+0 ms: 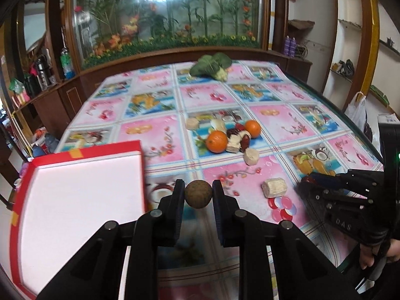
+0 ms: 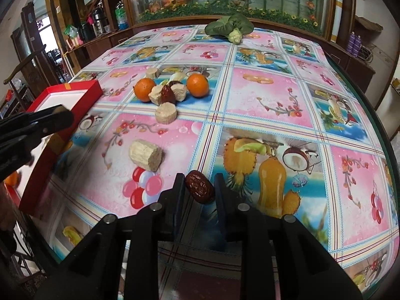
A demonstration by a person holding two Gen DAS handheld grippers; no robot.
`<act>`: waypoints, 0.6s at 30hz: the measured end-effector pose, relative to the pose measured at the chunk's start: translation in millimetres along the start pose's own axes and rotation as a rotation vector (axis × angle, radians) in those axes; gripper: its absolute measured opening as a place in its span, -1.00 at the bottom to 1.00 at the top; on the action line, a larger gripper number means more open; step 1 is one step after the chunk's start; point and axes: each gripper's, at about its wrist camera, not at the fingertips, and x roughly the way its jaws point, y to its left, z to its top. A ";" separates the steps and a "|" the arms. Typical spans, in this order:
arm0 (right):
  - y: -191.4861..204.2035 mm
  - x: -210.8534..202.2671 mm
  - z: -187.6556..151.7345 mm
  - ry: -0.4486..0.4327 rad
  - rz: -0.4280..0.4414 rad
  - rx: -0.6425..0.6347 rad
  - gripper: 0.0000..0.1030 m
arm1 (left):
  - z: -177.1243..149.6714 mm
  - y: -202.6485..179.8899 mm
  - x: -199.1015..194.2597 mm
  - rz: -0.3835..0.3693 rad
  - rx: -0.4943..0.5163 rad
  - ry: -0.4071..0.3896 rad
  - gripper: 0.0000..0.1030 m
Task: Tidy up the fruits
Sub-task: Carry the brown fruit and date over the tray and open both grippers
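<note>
My left gripper (image 1: pixel 198 193) is shut on a small round brown fruit (image 1: pixel 198 194), held above the table just right of a red box with a white inside (image 1: pixel 82 187). My right gripper (image 2: pixel 200 187) is shut on a wrinkled red date (image 2: pixel 200 187) over the flowered tablecloth. In the middle of the table lies a pile with two oranges (image 1: pixel 217 141) (image 1: pixel 253 129), red dates (image 1: pixel 245 142) and pale cut cane pieces (image 1: pixel 251 156). One more pale piece (image 1: pixel 274 187) (image 2: pixel 145 155) lies apart, between the two grippers. From the right wrist, the left gripper (image 2: pixel 60 111) shows at the left over the box (image 2: pixel 75 95).
A leafy green vegetable (image 1: pixel 212 66) (image 2: pixel 230 28) lies at the table's far edge. The table's glass rim (image 1: pixel 350 122) curves along the right. Behind stand a wooden cabinet with a flower display, bottles (image 1: pixel 66 62) on the left ledge, and a plastic bag (image 1: pixel 358 110) at the right.
</note>
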 end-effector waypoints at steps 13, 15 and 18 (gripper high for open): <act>73.0 -18.4 39.8 -0.103 0.121 -0.062 -0.50 | -5.7 62.2 -35.7 0.135 -0.079 -0.091 -0.59; 91.7 -16.1 46.9 -0.102 0.169 -0.082 -0.50 | -8.1 74.0 -37.9 0.158 -0.097 -0.093 -0.59; 125.8 -11.0 56.9 -0.107 0.217 -0.128 -0.50 | -12.9 89.5 -40.2 0.192 -0.119 -0.091 -0.59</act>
